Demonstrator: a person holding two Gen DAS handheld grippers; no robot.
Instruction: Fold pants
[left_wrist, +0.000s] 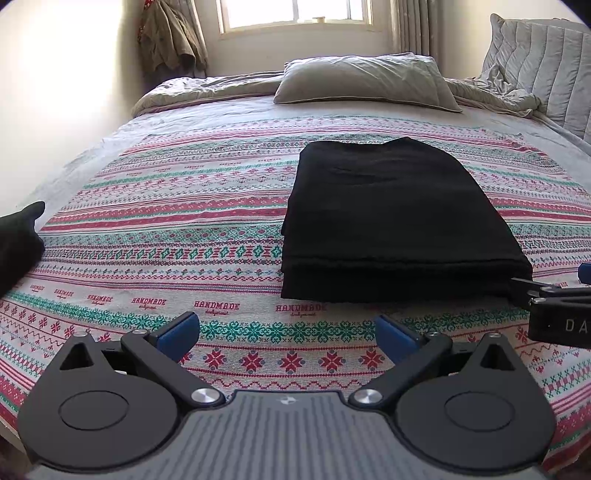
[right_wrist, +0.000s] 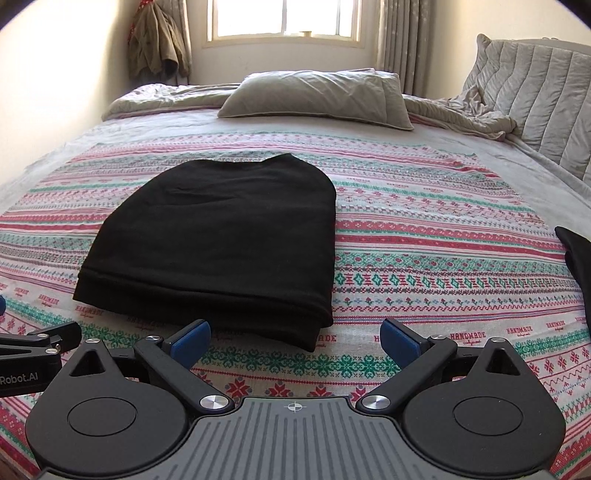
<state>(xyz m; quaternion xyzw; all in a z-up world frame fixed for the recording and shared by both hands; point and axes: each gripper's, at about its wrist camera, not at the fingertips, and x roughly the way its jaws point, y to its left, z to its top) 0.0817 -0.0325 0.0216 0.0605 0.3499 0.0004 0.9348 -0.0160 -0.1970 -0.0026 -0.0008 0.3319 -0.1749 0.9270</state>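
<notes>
The black pants (right_wrist: 218, 240) lie folded in a neat stack on the patterned bedspread (left_wrist: 166, 236), just ahead of me. My left gripper (left_wrist: 288, 330) and right gripper (right_wrist: 295, 338) both gape empty (nothing pinched). I judge folding finished; I'd withdraw level, avoiding the near hem.

I counted one folded pair of black pants (left_wrist: 399, 218) on one patterned bedspread (left_wrist: 166, 236). There was one pillow (left_wrist: 362, 81), one window (left_wrist: 295, 14), one jacket (left_wrist: 170, 37) hanging in the corner, and two grippers, left (left_wrist: 287, 334) and right (right_wrist: 295, 339), both spread wide.
</notes>
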